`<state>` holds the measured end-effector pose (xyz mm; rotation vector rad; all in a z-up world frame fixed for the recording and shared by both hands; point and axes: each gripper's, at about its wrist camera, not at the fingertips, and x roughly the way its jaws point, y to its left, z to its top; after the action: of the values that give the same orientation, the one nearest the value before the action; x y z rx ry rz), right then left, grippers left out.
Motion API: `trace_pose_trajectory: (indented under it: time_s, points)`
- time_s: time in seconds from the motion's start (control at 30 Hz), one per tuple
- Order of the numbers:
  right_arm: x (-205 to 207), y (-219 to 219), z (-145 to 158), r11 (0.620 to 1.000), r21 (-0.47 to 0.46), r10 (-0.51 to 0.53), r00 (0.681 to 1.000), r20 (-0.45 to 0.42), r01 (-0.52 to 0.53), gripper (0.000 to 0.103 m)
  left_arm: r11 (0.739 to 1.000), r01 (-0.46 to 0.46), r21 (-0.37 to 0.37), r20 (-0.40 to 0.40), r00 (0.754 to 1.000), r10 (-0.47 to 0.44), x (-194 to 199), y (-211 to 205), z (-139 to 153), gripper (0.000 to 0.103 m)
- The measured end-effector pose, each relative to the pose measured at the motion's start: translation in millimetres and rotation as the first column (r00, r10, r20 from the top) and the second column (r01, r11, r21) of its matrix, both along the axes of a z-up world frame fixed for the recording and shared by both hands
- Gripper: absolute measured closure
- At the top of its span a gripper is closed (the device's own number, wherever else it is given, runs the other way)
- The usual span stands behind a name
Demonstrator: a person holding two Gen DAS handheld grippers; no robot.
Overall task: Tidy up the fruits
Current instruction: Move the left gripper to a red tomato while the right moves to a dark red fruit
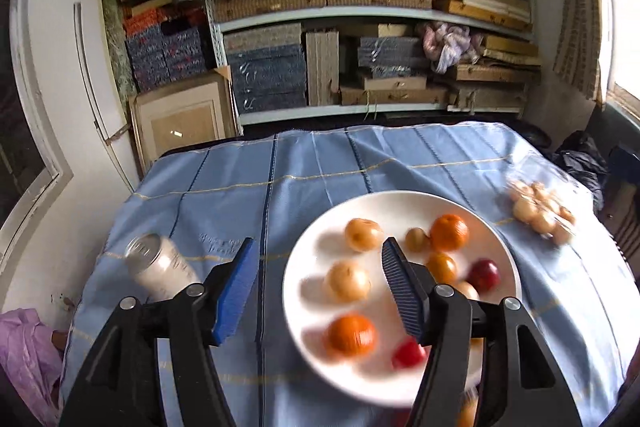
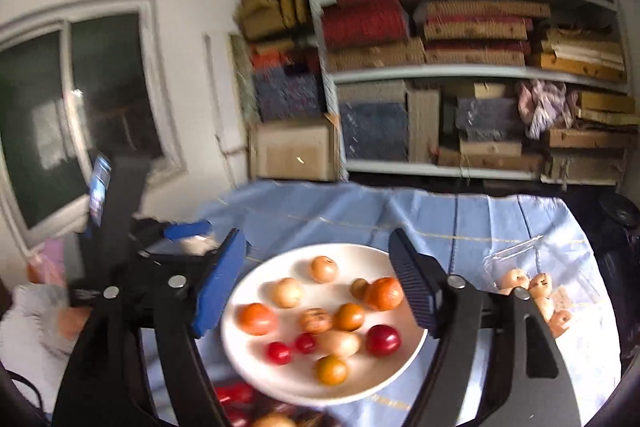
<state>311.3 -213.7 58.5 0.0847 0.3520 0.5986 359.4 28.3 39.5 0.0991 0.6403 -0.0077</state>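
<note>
A white plate [image 1: 400,201] [image 2: 256,357] on the blue cloth holds several fruits: oranges [image 1: 352,337] [image 2: 384,293], pale yellow round fruits [image 1: 347,281] [image 2: 287,292], a dark red plum [image 2: 383,340] and small red tomatoes [image 2: 279,352]. My left gripper [image 1: 320,243] hangs open over the plate's left edge, nothing between its blue pads. My right gripper [image 2: 317,235] is open above the plate's far side, also with nothing in it. At the left of the right wrist view, one blue pad [image 2: 188,229] of the left gripper shows.
A clear pack of pale fruits [image 1: 540,211] [image 2: 532,291] lies right of the plate. A can [image 1: 160,267] lies on its side to the left. More red fruit [image 2: 232,397] shows at the near edge. Shelves of boxes [image 1: 360,27] stand behind the table.
</note>
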Motion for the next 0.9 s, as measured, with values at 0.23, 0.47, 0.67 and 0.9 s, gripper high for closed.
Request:
trace_pose_trajectory:
  time_s: [0.23, 0.47, 0.67, 0.9]
  points:
    - [-71, -9, -21, 0.999, -0.029, -0.015, 1.0, 0.011, 0.016, 0.01, 0.999, 0.033, -0.003, -0.008, 0.999, -0.033, -79, -11, -28, 0.031]
    - [-90, -1, -92, 0.995, -0.073, -0.069, 0.996, -0.061, 0.064, 0.009, 0.999, 0.016, -0.032, -0.078, 0.997, -0.019, -100, -15, -78, 0.031]
    - [-81, 6, -109, 0.99, -0.134, -0.06, 0.994, -0.091, 0.047, 0.009, 1.0, 0.008, -0.019, -0.079, 0.997, -0.009, -104, -12, -94, 0.031]
    - [-63, 0, -123, 0.993, -0.106, -0.072, 0.978, -0.197, 0.052, 0.008, 0.998, 0.051, -0.048, -0.119, 0.991, -0.056, -98, -12, -105, 0.031]
